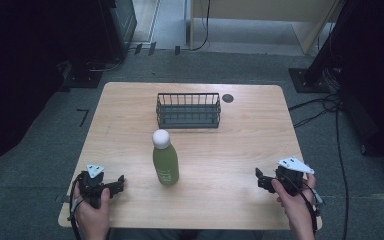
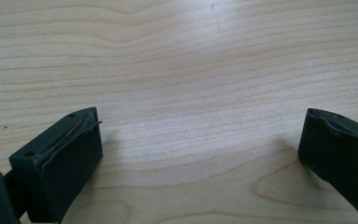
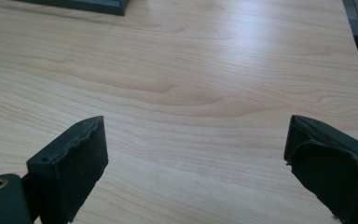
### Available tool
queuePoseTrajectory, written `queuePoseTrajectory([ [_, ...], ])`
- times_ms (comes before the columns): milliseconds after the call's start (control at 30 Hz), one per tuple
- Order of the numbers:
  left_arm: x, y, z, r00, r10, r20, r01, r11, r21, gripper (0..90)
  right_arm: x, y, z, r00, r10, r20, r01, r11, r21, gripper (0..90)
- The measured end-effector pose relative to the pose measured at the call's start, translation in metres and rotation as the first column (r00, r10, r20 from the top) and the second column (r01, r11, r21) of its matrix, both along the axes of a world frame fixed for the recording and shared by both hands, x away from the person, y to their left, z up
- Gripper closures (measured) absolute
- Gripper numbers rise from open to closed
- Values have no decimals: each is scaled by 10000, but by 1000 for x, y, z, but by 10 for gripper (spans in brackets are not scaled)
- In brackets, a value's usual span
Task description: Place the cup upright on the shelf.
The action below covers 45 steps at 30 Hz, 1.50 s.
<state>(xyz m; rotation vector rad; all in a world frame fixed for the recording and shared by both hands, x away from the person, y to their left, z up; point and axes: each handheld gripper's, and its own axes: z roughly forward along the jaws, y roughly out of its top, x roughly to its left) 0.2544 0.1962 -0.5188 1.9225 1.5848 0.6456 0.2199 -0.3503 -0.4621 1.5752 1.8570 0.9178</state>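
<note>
On the wooden bench: bottle upright at centre, both jaw pairs wide and empty

At the near left corner of the bench (image 1: 130,105), left gripper (image 1: 121,182) held in a hand (image 1: 92,212), low over the wood, pointing right toward the middle. Jaws set wide apart in the left gripper view, with bare wood grain between them and nothing gripped. Grey three-cornered plate on top, cable trailing back along the wrist.

Further right, near the middle of the bench, green bottle (image 1: 165,163) with a white round cap (image 1: 161,138), standing upright. Well apart from both grippers, roughly between them, a little closer to the left one. Touched by neither.

Behind the bottle, toward the far edge, dark wire basket (image 1: 188,110), open at the top, standing square to the bench edge, apart from the bottle. Just right of the basket, small dark round spot (image 1: 227,98) set into the bench top.

At the near right edge, right gripper (image 1: 258,178) in the other hand (image 1: 295,202), pointing left toward the middle. Jaws wide apart in the right gripper view, bare wood between them, nothing held. Dark corner of the basket (image 3: 81,5) visible at the top left of that view, far ahead of the jaws
</note>
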Motion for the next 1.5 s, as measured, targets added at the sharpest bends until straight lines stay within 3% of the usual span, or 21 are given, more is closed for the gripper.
queuePoseTrajectory([
  [400,0,0,0,10000,1,-1,-1,10000,-17,0,6,34,7,9961,862,165,-863,9963,8,58],
  [1033,0,0,0,10000,0,-4,0,10000,-18,0,11,67,13,9880,1491,411,-1500,9885,198,65],
  [1500,0,0,0,10000,-1,-4,1,10000,-18,0,14,99,16,9731,2254,468,-2265,9738,199,65],
])
